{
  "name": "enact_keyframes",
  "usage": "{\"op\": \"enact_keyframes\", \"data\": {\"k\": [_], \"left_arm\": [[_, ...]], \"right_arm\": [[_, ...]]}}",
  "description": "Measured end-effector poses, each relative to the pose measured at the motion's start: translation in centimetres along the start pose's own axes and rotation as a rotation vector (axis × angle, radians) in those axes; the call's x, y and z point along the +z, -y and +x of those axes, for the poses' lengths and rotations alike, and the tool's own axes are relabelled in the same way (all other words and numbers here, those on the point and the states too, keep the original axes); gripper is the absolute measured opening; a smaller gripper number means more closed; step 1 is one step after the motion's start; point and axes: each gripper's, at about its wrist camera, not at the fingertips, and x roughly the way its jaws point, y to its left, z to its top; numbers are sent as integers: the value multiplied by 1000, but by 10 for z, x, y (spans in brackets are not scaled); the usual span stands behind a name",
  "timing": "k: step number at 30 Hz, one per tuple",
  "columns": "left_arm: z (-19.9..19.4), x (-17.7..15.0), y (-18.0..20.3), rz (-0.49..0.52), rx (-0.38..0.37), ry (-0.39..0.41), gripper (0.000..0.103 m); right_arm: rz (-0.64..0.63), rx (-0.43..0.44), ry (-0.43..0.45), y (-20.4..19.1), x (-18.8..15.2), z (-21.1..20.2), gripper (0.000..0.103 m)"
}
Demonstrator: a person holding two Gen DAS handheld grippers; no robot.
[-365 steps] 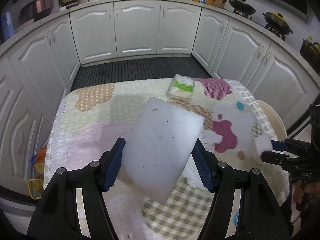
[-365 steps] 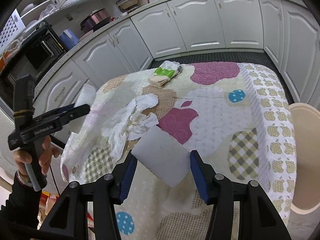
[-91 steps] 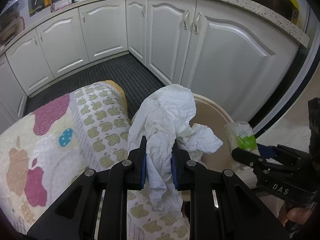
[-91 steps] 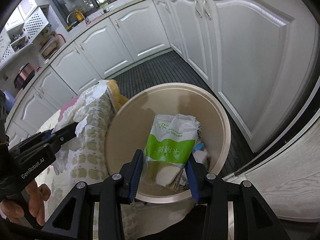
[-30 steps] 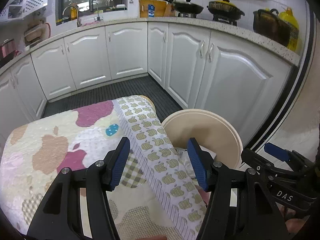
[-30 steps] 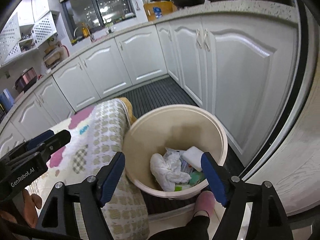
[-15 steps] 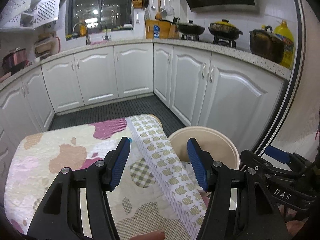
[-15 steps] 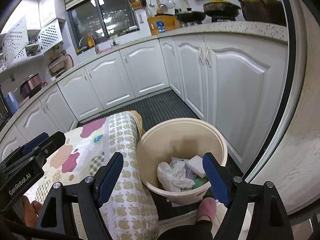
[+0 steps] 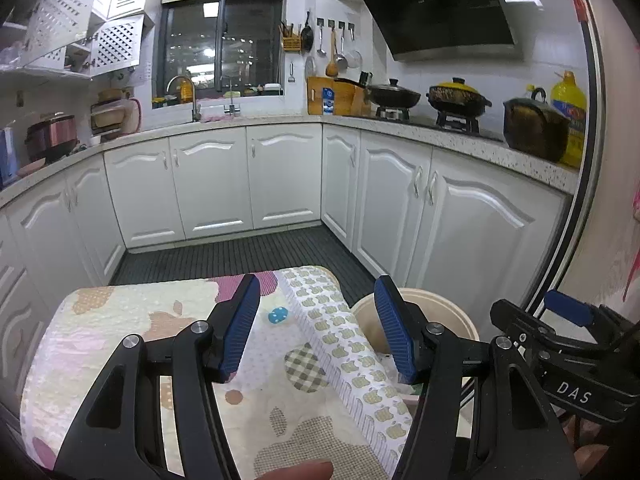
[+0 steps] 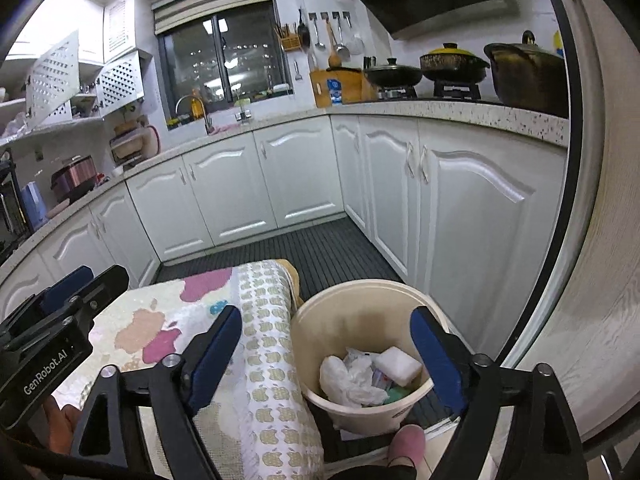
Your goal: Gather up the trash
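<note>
My right tool [image 10: 326, 354], empty with jaws opening, hangs nearer the bin [image 10: 360, 292], whose trash [image 10: 348, 378] lies at its five o'clock, while my left tool [image 9: 318, 326], released and empty, overlooks the cleared counter [image 9: 120, 320].

The table cover [image 10: 264, 360] is showing a cream ground with pink, purple and tan apple patches, a blue dotted apple, a checked patch, and a white border strip printed with small olive apples. The bin [image 10: 360, 300] is looking pale beige; inside, crumpled tissue [image 10: 344, 376] and a foam block [image 10: 398, 366] are showing white, with a bit of green beside them. Both tongs, left [image 9: 316, 330] and right [image 10: 326, 360], are wearing blue ribbed pads on black frames. The cabinets [image 9: 280, 176] are gleaming white over a dark ribbed floor mat [image 9: 240, 254]. A slipper [image 10: 406, 444] is showing pink.
</note>
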Motion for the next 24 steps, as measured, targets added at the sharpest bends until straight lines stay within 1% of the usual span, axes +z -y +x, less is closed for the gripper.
{"op": "enact_keyframes", "data": {"k": [7,18,24], "left_arm": [[-11,1,-8,-18,14,28,58],[-15,-1,-7,-19,31,34,58],[-16,-2,-6,-9,38,38,58]], "right_arm": [[-31,-2,12,-11,0,-7,86],[-47,-8,38,-20,1,-16,88],[-51,-14,36,-19,0,-15,89]]}}
